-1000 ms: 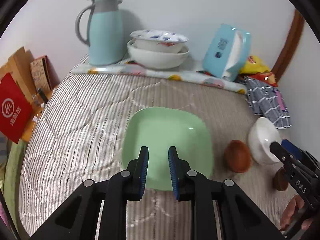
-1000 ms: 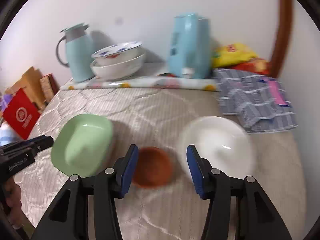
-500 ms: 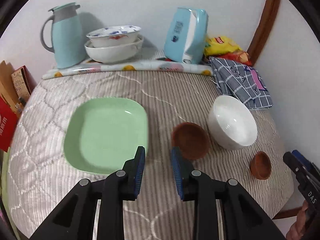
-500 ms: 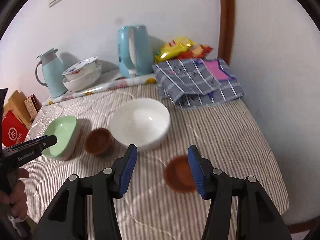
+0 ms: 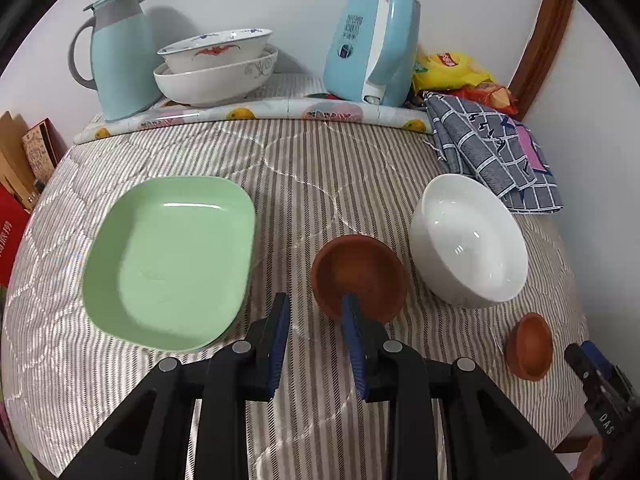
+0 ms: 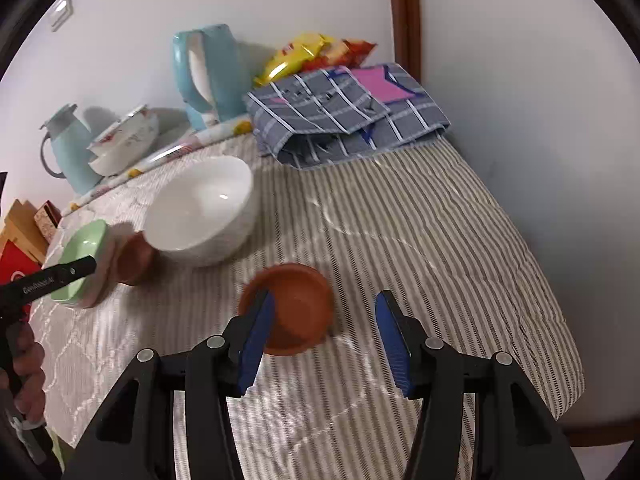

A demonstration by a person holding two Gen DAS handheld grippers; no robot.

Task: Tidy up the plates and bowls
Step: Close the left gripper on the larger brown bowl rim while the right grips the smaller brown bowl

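Note:
A green square plate lies on the striped table at the left. A brown bowl sits beside it, then a white bowl, then a small brown bowl near the front right edge. My left gripper is open, its right finger over the brown bowl's near rim. My right gripper is open, its left finger at the small brown bowl. The white bowl and green plate lie to its left.
At the back stand a pale blue jug, two stacked patterned bowls, a blue kettle, snack bags and a folded checked cloth. Boxes stand off the table's left. The wall is close on the right.
My left gripper moved right from the green plate to the brown bowl and opened wider. My right gripper swung right and closed in on the small brown bowl.

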